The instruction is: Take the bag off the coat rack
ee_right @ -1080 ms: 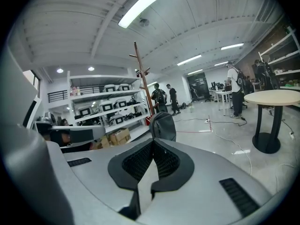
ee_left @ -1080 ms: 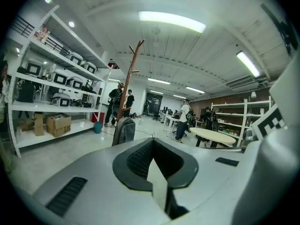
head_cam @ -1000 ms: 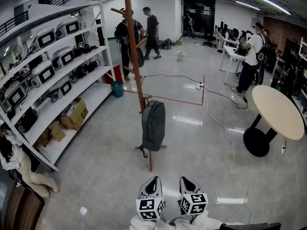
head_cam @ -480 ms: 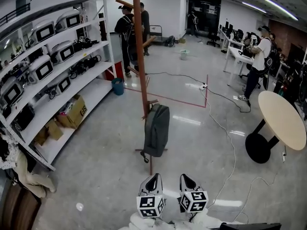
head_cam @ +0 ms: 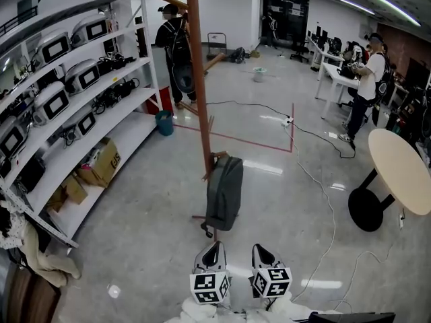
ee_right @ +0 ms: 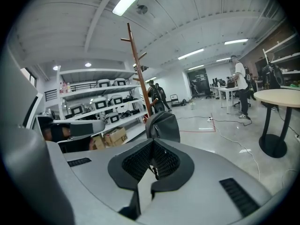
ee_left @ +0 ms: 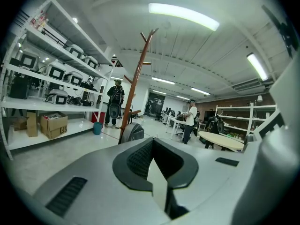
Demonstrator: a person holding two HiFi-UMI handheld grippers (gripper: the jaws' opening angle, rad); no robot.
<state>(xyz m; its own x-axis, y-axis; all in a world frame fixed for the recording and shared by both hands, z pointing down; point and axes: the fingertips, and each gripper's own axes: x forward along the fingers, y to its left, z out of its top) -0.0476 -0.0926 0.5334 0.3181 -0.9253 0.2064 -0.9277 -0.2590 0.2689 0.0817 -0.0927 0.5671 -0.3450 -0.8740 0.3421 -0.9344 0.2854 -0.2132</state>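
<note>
Two grippers low in frame, left gripper (head_cam: 211, 253) and right gripper (head_cam: 262, 253), fingers together on nothing. Grey bag (head_cam: 224, 192) hanging mid-frame on the coat rack (head_cam: 197, 79), well apart. Close in, open fingers, grip near its top, lift clear.

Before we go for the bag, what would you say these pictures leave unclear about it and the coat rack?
How the bag hooks onto the coat rack: head view, too small, covered by the bag's top.
Bag's lower half: gripper views, hidden behind the left gripper and right gripper.
Rack's top: head view, cut off by the upper edge.
</note>
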